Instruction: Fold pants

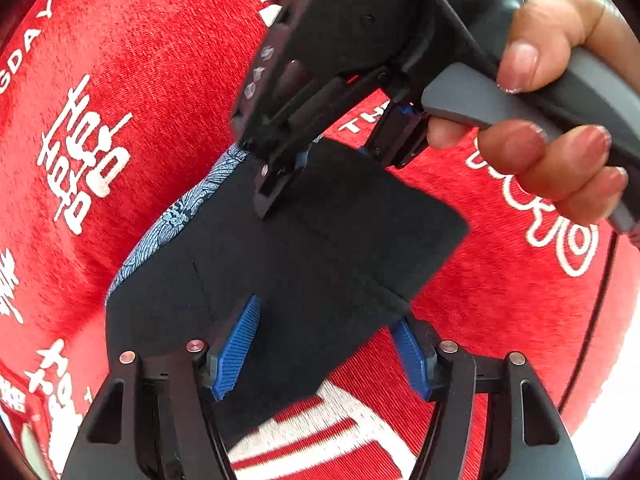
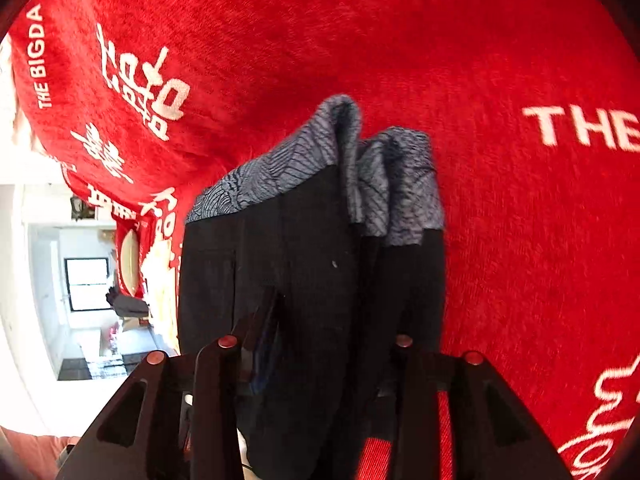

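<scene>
Now, with the black pants folded on the red blanket beneath my left gripper, its blue pads apart and clear of the cloth, and bunched between my right gripper jaws, I judge both should release cleanly and press the fold flat.
</scene>
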Action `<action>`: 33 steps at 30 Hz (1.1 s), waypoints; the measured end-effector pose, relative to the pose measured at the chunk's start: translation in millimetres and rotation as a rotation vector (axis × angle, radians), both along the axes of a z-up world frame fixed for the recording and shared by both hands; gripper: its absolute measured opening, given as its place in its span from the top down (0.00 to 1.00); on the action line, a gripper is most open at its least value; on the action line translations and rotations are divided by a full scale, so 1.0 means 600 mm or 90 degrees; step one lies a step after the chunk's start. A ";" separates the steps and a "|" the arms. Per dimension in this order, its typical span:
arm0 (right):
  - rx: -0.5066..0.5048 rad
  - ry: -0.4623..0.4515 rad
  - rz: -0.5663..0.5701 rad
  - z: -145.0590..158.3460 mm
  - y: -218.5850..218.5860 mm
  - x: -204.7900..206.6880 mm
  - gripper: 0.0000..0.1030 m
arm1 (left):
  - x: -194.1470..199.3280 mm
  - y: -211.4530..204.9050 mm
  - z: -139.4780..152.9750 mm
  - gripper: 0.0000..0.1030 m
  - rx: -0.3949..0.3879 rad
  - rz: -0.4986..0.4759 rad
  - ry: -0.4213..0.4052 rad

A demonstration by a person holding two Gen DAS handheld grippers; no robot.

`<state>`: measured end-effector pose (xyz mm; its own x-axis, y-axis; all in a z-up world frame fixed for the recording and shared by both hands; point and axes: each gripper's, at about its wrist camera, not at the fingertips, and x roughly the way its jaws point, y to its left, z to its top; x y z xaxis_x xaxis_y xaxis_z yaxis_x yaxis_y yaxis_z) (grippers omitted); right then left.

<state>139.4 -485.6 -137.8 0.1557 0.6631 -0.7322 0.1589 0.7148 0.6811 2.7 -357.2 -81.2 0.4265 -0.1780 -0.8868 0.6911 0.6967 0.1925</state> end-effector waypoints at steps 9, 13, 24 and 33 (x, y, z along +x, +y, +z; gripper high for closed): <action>-0.136 0.014 -0.116 0.070 -0.077 -0.053 0.19 | 0.025 0.101 0.089 0.35 -0.048 0.078 0.013; -0.166 0.036 -0.154 0.084 -0.090 -0.086 0.20 | 0.086 0.165 0.087 0.35 -0.027 0.167 0.009; -0.238 -0.041 -0.110 0.121 0.000 -0.040 0.53 | 0.308 0.297 0.009 0.35 -0.081 0.397 0.097; -0.305 -0.033 0.013 0.045 0.080 -0.063 0.52 | 0.349 0.345 -0.107 0.17 -0.085 0.504 0.163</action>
